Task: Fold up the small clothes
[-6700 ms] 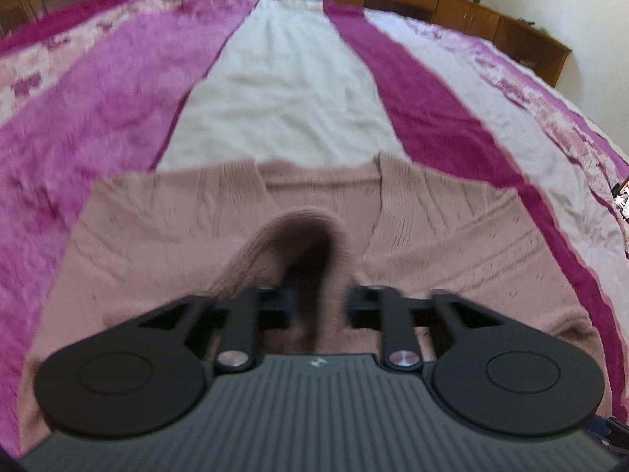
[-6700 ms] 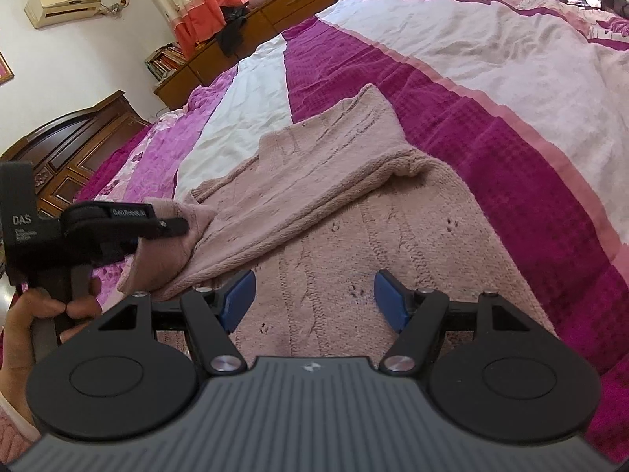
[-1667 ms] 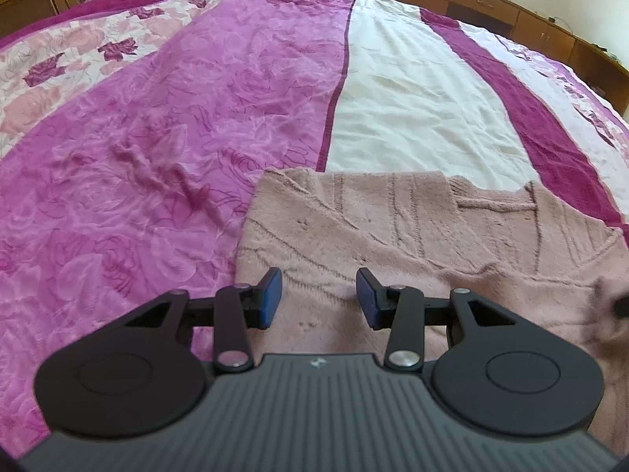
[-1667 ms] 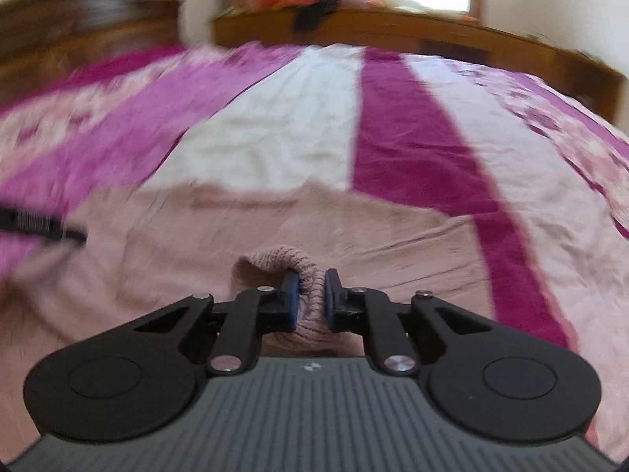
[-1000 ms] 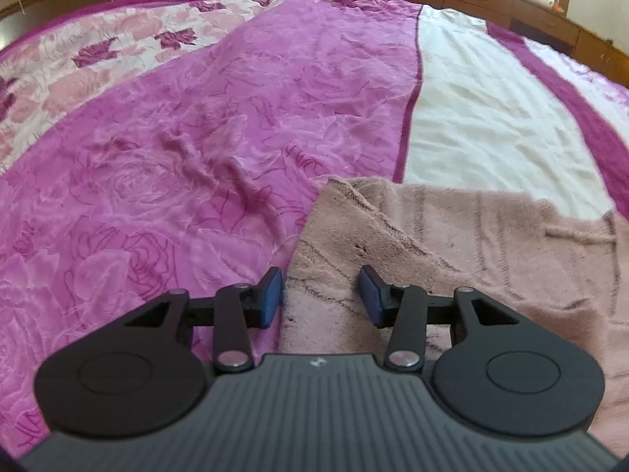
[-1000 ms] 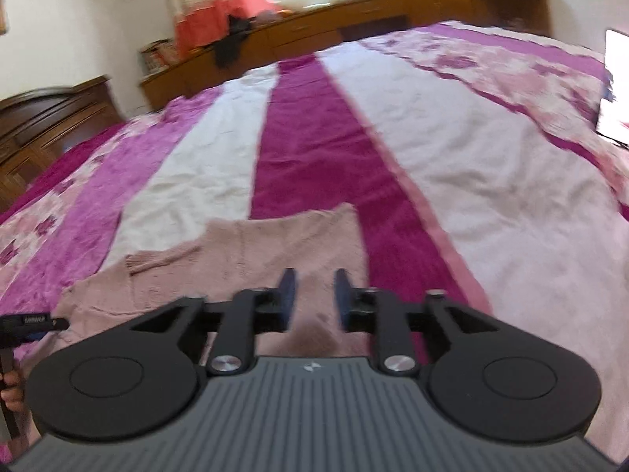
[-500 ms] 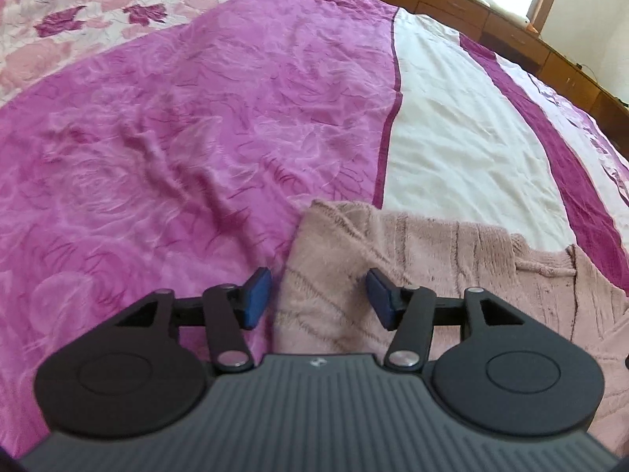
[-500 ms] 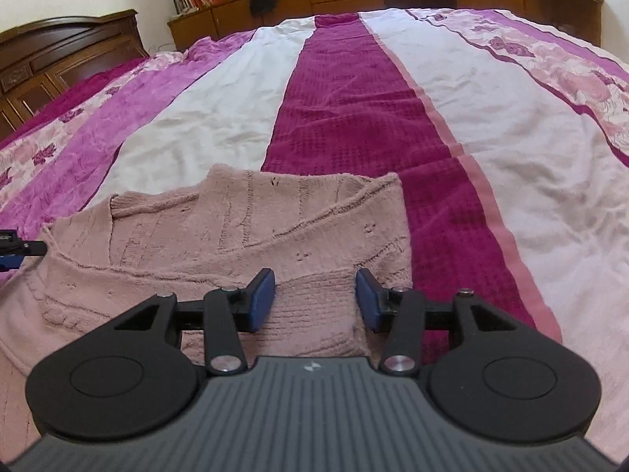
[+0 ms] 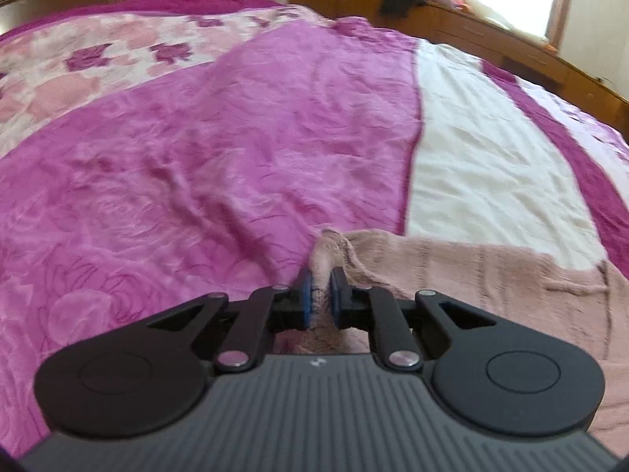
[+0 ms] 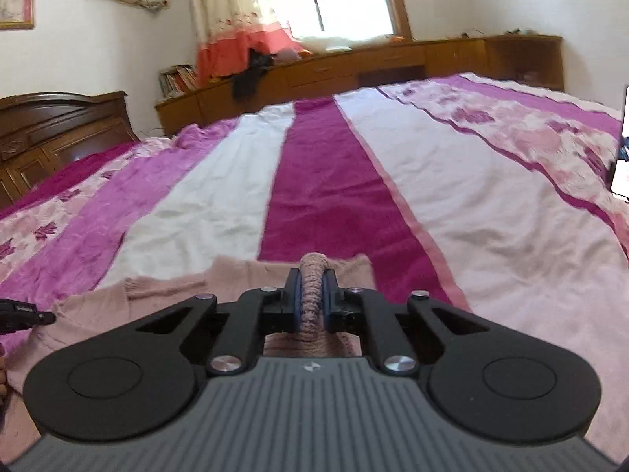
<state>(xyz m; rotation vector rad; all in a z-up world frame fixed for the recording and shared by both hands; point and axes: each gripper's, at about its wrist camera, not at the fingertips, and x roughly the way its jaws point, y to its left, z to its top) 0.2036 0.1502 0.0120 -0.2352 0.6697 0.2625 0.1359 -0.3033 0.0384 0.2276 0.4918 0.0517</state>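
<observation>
We have the sweater (image 9: 491,275) pinched at both ends of its far edge. The left gripper (image 9: 320,295) is clenched on the far left corner, a small bunch of pink knit standing up between its blue pads (image 9: 304,299). The right gripper (image 10: 312,299) is clenched on a ridge of ribbed knit near the far right corner, where the sweater (image 10: 165,295) ends against the dark magenta stripe of the bedspread (image 10: 334,196).

The sweater lies flat on the bedspread (image 9: 196,157), its body running from our two grips back toward us, under and behind both tools. Its long axis, as it now lies, runs crosswise, from the left grip to the right one; the neck notch shows between them in both views. In the right wrist view the tip of the left gripper (image 10: 23,316) sits at the far left, at about the same depth as the right one, so neither is nearer to the work; each holds its own corner.

We judge that the coming move turns on this: the free cloth lies on our side of the grips, so a fold would carry both corners up and back toward us together. If one side leads, the edge will skew. How far the near hem lies from us we cannot tell; it is hidden beneath the tools.
</observation>
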